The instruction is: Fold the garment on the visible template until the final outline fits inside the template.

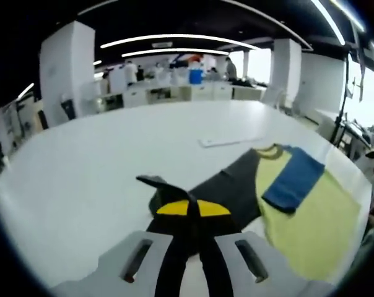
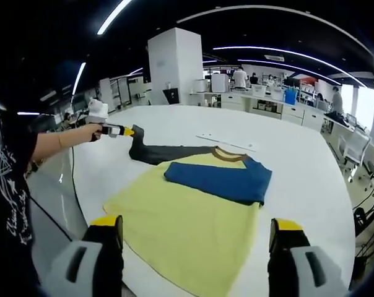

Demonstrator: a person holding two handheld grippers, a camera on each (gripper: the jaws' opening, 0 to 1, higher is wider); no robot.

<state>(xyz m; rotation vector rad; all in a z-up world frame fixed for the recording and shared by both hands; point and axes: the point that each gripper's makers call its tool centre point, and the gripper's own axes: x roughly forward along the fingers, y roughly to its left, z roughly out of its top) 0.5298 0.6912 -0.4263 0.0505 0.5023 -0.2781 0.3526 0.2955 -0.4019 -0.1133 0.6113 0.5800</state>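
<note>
Right gripper view: yellow T-shirt (image 2: 181,232) with blue sleeve (image 2: 217,179) folded over; left gripper (image 2: 130,131) pinches grey sleeve (image 2: 165,152), unfolded; right gripper (image 2: 196,238) jaws spread.

Large white surface (image 2: 298,179), round-edged, glossy. Shirt (image 2: 187,229) lies flat on it near one edge: yellow body, brown collar, blue sleeve (image 2: 218,179) folded across chest, dark grey sleeve (image 2: 168,153) stretched out toward surface edge. Thin flat white sheet (image 2: 227,141) lies just beyond collar, apart from shirt, toward surface middle.
</note>
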